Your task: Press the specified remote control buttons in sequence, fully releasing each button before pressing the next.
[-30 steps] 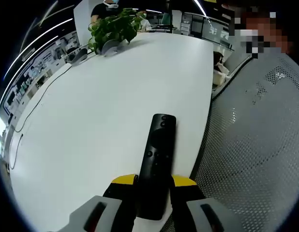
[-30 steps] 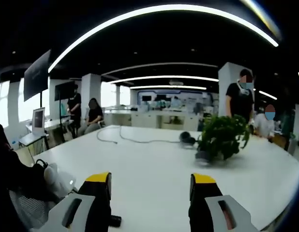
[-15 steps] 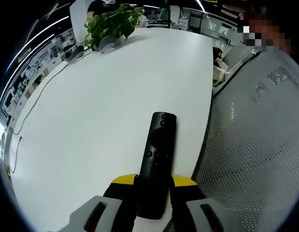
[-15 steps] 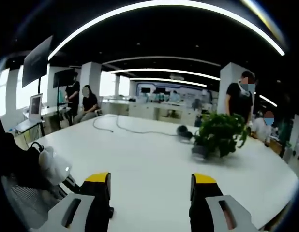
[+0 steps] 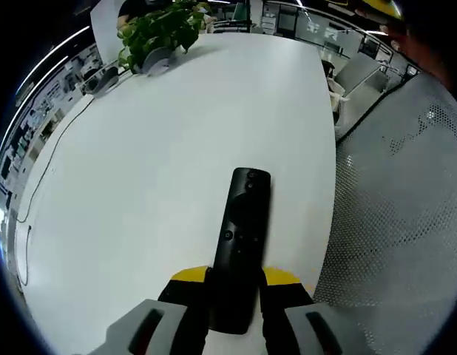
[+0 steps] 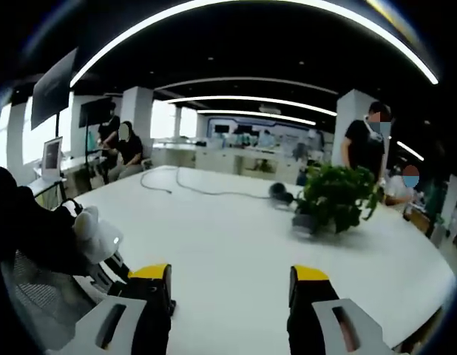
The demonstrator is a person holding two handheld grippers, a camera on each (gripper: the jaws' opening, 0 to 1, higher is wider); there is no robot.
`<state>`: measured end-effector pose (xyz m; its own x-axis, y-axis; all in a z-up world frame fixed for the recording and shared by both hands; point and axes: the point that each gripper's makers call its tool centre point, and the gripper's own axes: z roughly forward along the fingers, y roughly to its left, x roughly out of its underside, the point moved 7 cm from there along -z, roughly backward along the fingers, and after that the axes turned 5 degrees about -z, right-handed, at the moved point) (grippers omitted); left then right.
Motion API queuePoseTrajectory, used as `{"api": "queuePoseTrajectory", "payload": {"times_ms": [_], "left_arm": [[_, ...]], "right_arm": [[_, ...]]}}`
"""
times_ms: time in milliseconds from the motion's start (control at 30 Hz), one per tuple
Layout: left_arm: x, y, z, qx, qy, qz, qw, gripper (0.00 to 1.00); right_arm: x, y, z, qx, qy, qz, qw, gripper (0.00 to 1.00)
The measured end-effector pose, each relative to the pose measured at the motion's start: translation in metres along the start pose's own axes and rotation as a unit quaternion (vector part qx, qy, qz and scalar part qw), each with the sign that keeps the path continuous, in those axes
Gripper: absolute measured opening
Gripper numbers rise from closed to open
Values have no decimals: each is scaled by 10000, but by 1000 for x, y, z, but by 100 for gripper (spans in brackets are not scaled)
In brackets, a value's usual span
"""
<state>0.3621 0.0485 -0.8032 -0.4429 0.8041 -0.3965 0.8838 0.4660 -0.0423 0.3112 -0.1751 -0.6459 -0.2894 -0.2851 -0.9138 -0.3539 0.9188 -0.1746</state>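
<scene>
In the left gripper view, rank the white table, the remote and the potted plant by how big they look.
1. White table, largest by far.
2. Remote.
3. Potted plant, smallest looking, though it stands far off, so its true size against the remote is unsure.

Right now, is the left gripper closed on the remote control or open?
Closed on it. In the left gripper view the left gripper has its yellow-tipped jaws against both sides of the black remote control.

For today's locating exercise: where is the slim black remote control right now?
In the left gripper view, the slim black remote control is clamped between the left gripper jaws, above the white table near its right edge.
</scene>
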Motion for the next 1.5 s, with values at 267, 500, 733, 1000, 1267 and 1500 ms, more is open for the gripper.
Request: {"api": "queuePoseTrajectory", "payload": {"times_ms": [267,500,733,1000,1267,1500], "left_arm": [[-12,21,3,32,248,67,9997,25],[-22,34,6,36,339,15,9994,25],[-29,51,9,41,387,-36,9992,25],[-44,72,14,17,531,-21,9986,25],[-52,89,16,24,634,43,9980,25],[-59,103,18,6,714,27,9974,25]], "right_arm": [[2,-2,1,27,61,65,10000,62],[4,-4,1,135,129,36,9998,62],[5,-6,0,166,134,101,9997,62],[5,-6,0,138,136,141,9997,61],[6,-9,0,193,168,223,9994,60],[7,-9,0,205,205,212,9994,59]]}}
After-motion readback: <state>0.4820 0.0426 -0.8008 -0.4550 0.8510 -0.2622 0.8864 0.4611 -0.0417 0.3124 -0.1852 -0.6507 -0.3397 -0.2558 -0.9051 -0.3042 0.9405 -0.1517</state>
